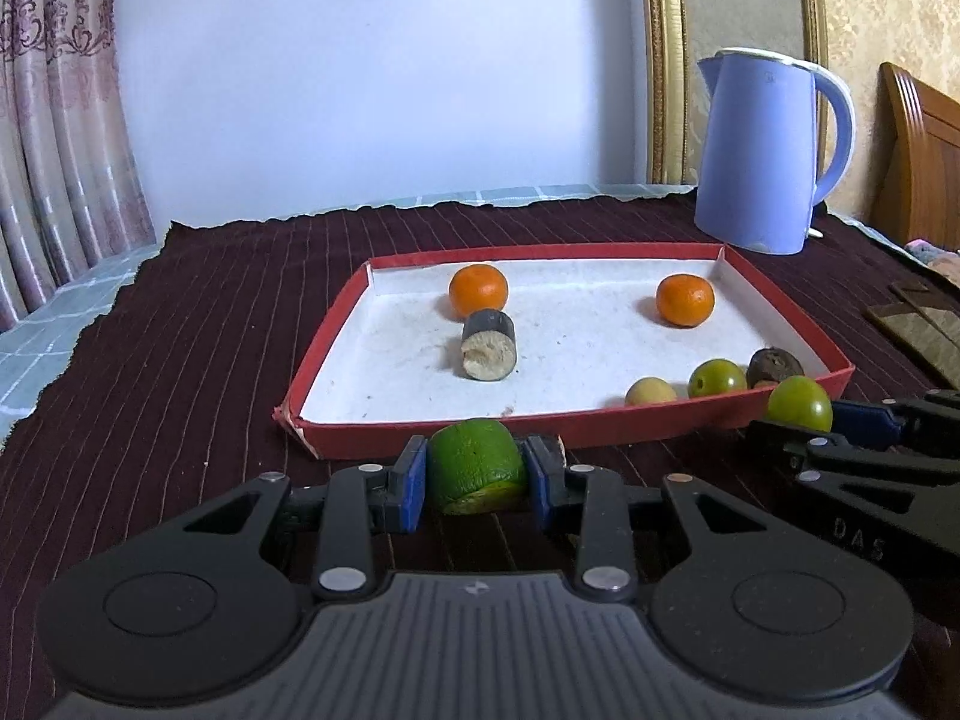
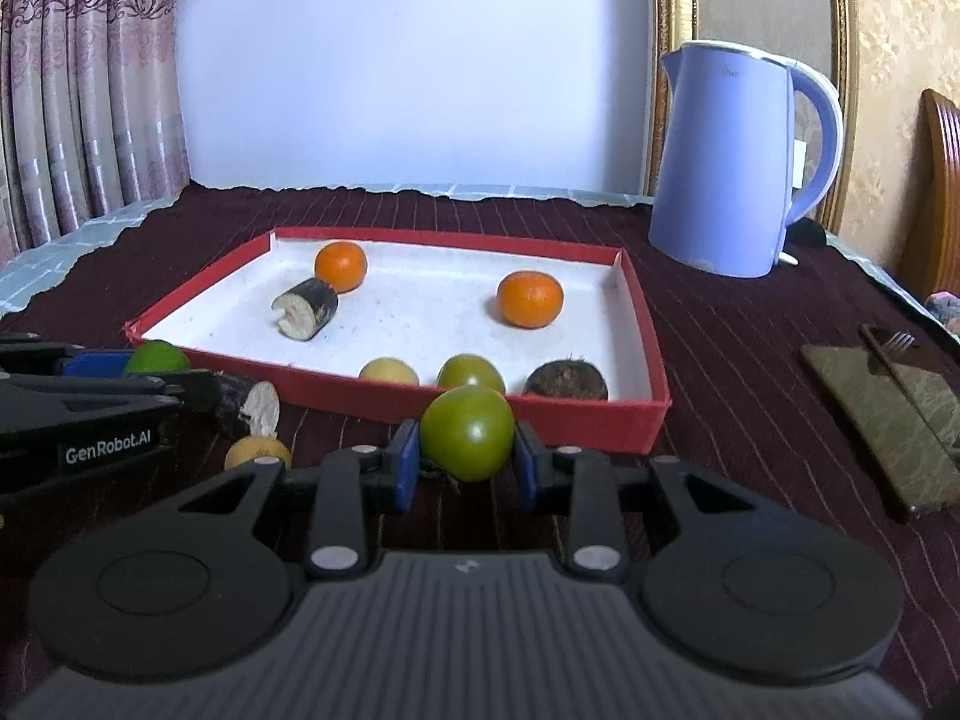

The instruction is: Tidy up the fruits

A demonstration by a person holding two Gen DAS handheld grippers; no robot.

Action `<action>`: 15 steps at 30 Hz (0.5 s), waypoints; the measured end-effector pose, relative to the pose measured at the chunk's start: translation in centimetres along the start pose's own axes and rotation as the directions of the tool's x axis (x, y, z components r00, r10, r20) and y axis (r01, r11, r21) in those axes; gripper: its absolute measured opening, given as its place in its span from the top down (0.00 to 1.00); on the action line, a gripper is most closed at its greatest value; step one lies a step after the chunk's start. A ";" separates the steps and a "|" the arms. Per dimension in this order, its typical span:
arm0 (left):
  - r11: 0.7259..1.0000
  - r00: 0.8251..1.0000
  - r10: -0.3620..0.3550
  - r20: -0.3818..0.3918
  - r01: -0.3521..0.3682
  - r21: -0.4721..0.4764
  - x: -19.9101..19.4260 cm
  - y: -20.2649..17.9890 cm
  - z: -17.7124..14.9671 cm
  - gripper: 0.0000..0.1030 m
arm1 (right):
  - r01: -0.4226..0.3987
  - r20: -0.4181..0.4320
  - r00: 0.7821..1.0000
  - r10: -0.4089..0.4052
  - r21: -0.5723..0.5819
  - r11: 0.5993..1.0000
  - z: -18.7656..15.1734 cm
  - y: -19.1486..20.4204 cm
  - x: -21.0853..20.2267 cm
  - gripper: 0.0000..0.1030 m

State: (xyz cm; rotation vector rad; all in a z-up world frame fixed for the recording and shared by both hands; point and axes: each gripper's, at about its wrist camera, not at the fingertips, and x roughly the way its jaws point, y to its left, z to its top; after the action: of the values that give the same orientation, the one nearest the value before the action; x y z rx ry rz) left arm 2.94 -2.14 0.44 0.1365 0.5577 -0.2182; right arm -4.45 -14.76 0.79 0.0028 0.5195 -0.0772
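Observation:
A red tray (image 1: 600,420) with a white floor lies on the dark cloth; it also shows in the right wrist view (image 2: 651,324). It holds two oranges (image 1: 478,290) (image 1: 684,299), a dark cane piece (image 1: 489,345), a yellow fruit (image 1: 650,391), a green fruit (image 1: 716,377) and a brown fruit (image 1: 774,365). My left gripper (image 1: 477,477) is shut on a rough green lime (image 1: 477,465) just before the tray's front rim. My right gripper (image 2: 465,450) is shut on a smooth green fruit (image 2: 467,432), also before the front rim.
A blue kettle (image 1: 762,150) stands behind the tray at the right. On the cloth before the tray lie a cane piece (image 2: 249,405) and a yellow fruit (image 2: 258,451). A mat with a fork (image 2: 894,408) lies at the right. Curtains hang at the left.

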 end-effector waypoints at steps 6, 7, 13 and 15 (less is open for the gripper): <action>1.000 1.000 -0.026 0.002 0.026 -0.003 0.3 0.1 0.5 0.68 | -0.005 0.006 1.000 0.004 0.003 1.000 0.9 -0.2 0.1 0.70; 1.000 1.000 -0.028 0.000 0.028 -0.003 0.4 0.1 0.6 0.68 | -0.003 0.008 1.000 0.003 0.002 1.000 1.0 -0.1 0.0 0.70; 1.000 1.000 -0.027 0.000 0.027 -0.004 0.7 0.0 1.2 0.68 | -0.003 0.016 1.000 0.004 -0.015 1.000 1.7 0.2 0.1 0.70; 1.000 1.000 -0.019 -0.001 0.019 0.002 0.9 -0.1 1.4 0.68 | -0.004 0.017 1.000 0.005 -0.018 1.000 1.9 0.3 0.3 0.70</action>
State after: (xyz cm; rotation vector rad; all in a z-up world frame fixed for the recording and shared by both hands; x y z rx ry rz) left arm 4.31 -2.69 1.12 0.1338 0.5594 -0.2370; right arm -3.25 -14.55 2.35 -0.0138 0.5034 -0.0682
